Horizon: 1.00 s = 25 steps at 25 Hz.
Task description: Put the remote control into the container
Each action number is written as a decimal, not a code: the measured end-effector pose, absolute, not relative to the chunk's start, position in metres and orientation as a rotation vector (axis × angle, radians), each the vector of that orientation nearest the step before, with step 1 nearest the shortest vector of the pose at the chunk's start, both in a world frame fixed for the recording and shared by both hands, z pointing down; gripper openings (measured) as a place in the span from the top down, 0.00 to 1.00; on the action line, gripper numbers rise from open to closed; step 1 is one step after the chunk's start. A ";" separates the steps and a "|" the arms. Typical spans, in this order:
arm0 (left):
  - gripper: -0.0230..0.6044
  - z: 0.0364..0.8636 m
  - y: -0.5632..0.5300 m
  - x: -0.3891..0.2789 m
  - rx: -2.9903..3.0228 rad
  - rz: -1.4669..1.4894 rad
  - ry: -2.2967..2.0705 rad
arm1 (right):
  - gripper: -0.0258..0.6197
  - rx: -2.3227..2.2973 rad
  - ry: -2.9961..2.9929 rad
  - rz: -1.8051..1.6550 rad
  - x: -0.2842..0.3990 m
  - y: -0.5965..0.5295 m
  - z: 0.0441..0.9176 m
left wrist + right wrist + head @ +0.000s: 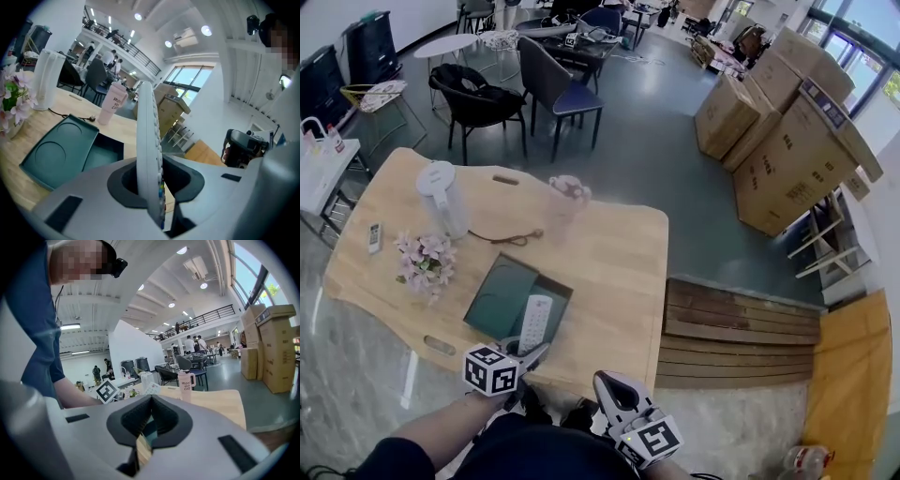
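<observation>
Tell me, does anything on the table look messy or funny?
Nothing is spilled or broken. The green lid lies off beside the open container, and the left tongs hold the remote control up on its thin edge.

The white remote control is long and slim, and its near end is clamped between the jaws of the left gripper. It hangs over the open right part of the container. The container is dark green and rectangular and stands on the wooden table.
</observation>
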<state>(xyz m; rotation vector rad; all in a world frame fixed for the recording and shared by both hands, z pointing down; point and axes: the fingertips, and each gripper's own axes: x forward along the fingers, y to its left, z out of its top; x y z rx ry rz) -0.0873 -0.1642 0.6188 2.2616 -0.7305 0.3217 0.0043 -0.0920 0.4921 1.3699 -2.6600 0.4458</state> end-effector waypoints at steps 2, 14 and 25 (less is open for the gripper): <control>0.82 0.637 -0.173 -0.079 2.237 0.385 -0.728 | 0.93 1.377 -2.650 0.468 0.014 -0.092 0.495; 0.82 0.745 -0.215 -0.064 1.994 0.747 -0.782 | 0.93 1.478 -2.562 0.514 0.083 -0.081 0.503; 0.82 0.807 -0.229 -0.063 1.838 0.934 -0.762 | 0.93 1.531 -2.518 0.572 0.110 -0.074 0.517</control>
